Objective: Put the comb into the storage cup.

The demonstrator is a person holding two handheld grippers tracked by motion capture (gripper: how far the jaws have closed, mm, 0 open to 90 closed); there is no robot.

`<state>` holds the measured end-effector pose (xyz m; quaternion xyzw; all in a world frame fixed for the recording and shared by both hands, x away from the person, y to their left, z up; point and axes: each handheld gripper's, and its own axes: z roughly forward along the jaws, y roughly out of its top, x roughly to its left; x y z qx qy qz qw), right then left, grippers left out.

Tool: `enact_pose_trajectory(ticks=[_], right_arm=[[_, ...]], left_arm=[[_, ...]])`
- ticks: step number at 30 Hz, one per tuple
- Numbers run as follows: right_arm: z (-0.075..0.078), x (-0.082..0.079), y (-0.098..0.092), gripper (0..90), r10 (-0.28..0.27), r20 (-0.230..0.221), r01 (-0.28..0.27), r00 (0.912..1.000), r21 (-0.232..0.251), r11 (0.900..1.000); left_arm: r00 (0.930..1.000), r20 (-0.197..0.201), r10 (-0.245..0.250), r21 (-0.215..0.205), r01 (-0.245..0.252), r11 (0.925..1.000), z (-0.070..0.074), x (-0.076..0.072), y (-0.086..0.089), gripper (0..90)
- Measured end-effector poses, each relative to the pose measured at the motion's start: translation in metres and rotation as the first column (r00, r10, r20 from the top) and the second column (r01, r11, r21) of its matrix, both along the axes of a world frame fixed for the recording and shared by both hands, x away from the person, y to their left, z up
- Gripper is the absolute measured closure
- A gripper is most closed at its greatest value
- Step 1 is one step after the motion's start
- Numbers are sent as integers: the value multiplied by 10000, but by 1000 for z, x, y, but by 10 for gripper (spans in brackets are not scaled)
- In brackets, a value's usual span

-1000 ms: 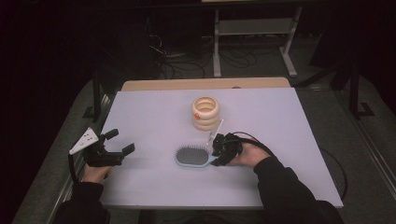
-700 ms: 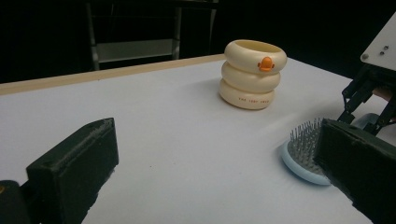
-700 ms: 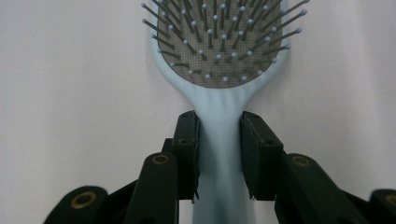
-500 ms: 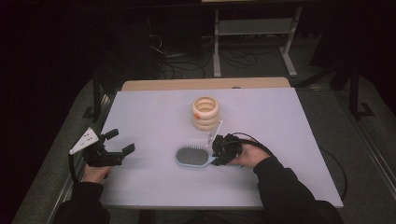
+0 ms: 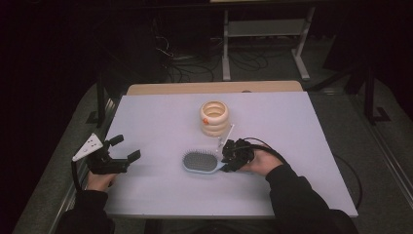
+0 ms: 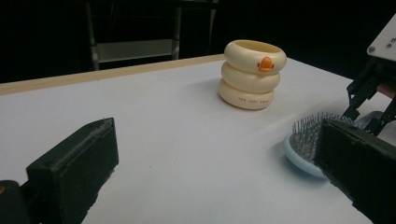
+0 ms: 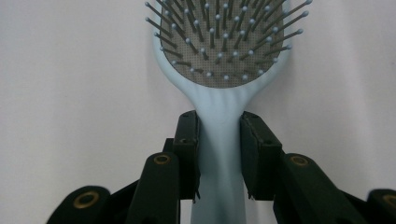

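— What does my right claw (image 7: 219, 140) have?

— My jaws are closed on the pale blue handle of the hairbrush (image 5: 200, 161), which lies bristles-up on the matte white bench (image 5: 160, 122). Its oval grey pad carries thin, ball-tipped pins; the plastic looks smooth.

— Which way does it run?

— Its long axis goes across the bench, head toward my left side, handle toward my right hand (image 5: 260, 162).

— And my left claw (image 5: 122, 149)?

— Wide open, holding nothing, near the bench's left edge.

— Anything changed?

— No; everything sits as it did a second ago. The cream holder (image 5: 214, 117), stacked rounded rings with an orange mark, stands behind the brush.
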<state>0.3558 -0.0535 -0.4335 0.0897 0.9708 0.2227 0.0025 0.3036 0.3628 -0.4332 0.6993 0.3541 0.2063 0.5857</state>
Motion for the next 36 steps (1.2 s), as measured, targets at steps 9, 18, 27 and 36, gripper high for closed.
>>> enact_pose_trajectory(ticks=[9,18,27,36], right_arm=[[12,-2,-9,684,-176,133,172,9998,312,9994],[28,-5,-17,684,-242,380,220,9990,557,9982],[43,-5,-22,684,-321,669,276,9972,673,9974],[61,-5,-25,684,-397,901,322,9951,826,9961]], left_arm=[[10000,-44,5,59,-4,10000,0,0,-1,0],[9999,-102,-6,90,7,10000,-1,1,-1,0],[9999,-104,-47,92,48,9999,-2,2,-1,0],[9998,-205,-47,78,49,10000,-2,2,-1,0]])
